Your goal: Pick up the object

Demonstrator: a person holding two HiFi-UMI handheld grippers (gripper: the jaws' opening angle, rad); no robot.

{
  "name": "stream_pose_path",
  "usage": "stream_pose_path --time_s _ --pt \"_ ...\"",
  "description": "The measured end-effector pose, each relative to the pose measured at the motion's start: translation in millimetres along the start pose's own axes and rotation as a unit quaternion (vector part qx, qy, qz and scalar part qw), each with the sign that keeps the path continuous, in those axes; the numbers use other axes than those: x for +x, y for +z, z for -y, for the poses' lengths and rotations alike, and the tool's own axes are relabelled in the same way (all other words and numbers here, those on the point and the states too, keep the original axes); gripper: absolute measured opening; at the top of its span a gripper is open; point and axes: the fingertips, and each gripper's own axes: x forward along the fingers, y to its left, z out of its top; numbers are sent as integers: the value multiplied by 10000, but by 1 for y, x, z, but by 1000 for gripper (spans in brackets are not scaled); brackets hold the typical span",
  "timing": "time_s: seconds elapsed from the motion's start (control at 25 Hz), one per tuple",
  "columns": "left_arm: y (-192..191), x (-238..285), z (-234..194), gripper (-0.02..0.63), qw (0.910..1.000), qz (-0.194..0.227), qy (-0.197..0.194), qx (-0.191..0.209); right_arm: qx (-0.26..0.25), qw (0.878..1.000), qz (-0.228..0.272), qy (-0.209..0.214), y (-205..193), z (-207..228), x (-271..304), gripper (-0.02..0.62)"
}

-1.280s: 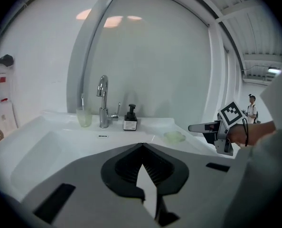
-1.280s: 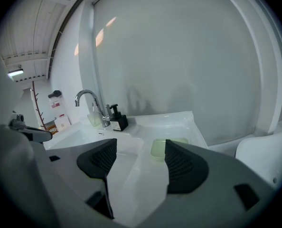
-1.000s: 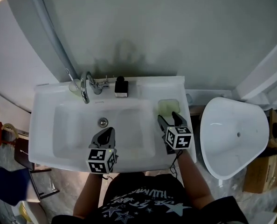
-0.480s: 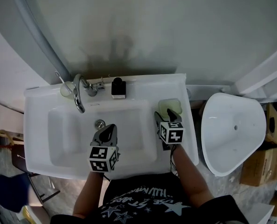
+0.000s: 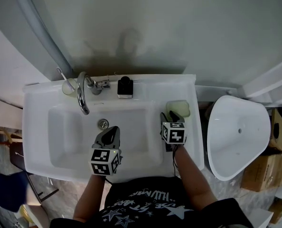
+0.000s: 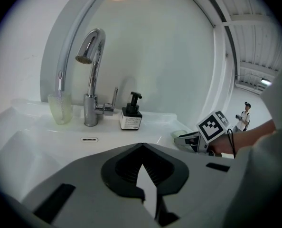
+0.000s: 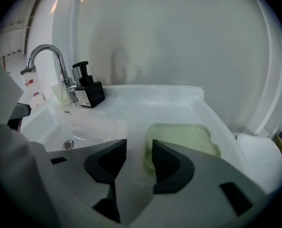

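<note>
Dim, soft light; fisheye edges; perhaps slightly blurred.

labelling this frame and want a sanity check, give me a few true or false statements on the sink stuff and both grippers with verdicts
1. The green soap dish lies on the sink ledge, right of the basin. True.
2. The left gripper holds the pump bottle. False: it is shut on nothing over the basin, and the bottle stands on the back ledge.
3. A cup stands left of the faucet. True.
4. The right gripper hovers over the faucet. False: it is at the soap dish, its jaws closing, the dish's near edge at their tips and not yet clamped.
</note>
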Motion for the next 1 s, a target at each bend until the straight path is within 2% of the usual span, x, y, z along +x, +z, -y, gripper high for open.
stream_pose_path --time_s 0.16,0.28,0.6,1.0 --pt "-3 0 -4 15 10000 2 10 -74 -2 9998 -19 -174 -1 4 2 144" --pt "-5 -1 -6 15 9999 -2 12 -103 -100 9992 -42 -389 -1 8 3 86" --pt "-5 -3 -10 15 9999 25 30 -114 -520 9961 -89 -711 0 4 5 44" --pt "-2 -19 -14 15 9997 136 176 -108 -564 9960 -8 -697 14 6 -4 34"
